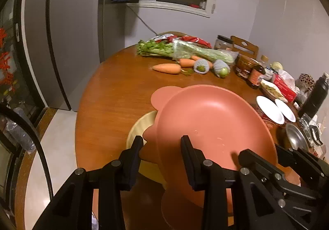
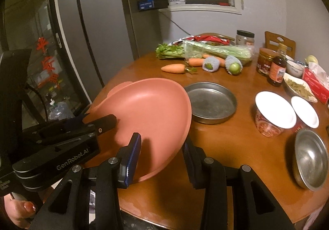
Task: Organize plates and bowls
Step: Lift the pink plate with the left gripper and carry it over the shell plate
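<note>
Care suits this step: left claw [image 1: 161,143] and right claw [image 2: 162,143] both grasp the pink plate [image 2: 152,110]; lower it level onto the yellow plate [image 1: 141,127].

**What stays out of sight**

From the left wrist view, the pink plate [image 1: 216,125] covers most of the yellow plate [image 1: 141,127] under it, and a second pink piece [image 1: 164,94] shows only as a lobed edge behind the rim. The right gripper [image 1: 265,156] crosses the plate's near side, so whether it pinches the rim cannot be told. In the right wrist view, the steel bowl [image 2: 310,160] is partly cut by the frame edge. Jar labels [image 2: 265,63] are too small to read. The surface's [image 2: 236,143] near edge disappears behind the gripper bodies.
</note>
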Action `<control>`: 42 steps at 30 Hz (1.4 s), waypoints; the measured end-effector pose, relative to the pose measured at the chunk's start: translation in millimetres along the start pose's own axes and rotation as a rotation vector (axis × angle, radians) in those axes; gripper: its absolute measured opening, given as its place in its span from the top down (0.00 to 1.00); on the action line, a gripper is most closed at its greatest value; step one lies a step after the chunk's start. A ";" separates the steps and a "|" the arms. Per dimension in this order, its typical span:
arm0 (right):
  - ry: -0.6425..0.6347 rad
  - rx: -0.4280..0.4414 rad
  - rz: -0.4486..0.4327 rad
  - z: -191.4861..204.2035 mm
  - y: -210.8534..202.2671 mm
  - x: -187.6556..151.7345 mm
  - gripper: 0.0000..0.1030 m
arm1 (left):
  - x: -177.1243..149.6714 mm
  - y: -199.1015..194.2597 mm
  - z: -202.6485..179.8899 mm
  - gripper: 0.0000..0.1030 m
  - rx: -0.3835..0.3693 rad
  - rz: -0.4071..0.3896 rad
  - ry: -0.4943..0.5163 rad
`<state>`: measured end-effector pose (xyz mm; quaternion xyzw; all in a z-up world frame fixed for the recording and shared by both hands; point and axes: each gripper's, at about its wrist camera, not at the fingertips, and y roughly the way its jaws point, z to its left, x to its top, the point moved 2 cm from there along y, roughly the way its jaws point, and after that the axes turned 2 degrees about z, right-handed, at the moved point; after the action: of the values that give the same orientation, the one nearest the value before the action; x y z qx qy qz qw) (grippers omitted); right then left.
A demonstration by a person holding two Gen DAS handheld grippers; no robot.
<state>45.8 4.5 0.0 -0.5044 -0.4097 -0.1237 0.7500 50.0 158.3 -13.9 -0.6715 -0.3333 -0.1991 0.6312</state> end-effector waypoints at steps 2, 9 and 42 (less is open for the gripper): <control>0.001 0.009 0.001 3.8 4.9 1.1 0.59 | 0.4 4.4 5.7 0.64 0.001 0.007 -0.009; 0.004 0.024 0.045 9.0 27.2 -2.9 0.59 | 0.5 27.9 16.4 0.64 0.015 0.045 -0.014; 0.021 0.056 0.144 15.9 66.9 -8.0 0.57 | 16.4 71.2 31.1 0.63 0.046 0.088 -0.032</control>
<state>73.0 47.2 -47.3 -0.5099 -0.3678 -0.0633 0.7750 106.5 193.4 -57.4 -0.6739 -0.3179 -0.1528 0.6492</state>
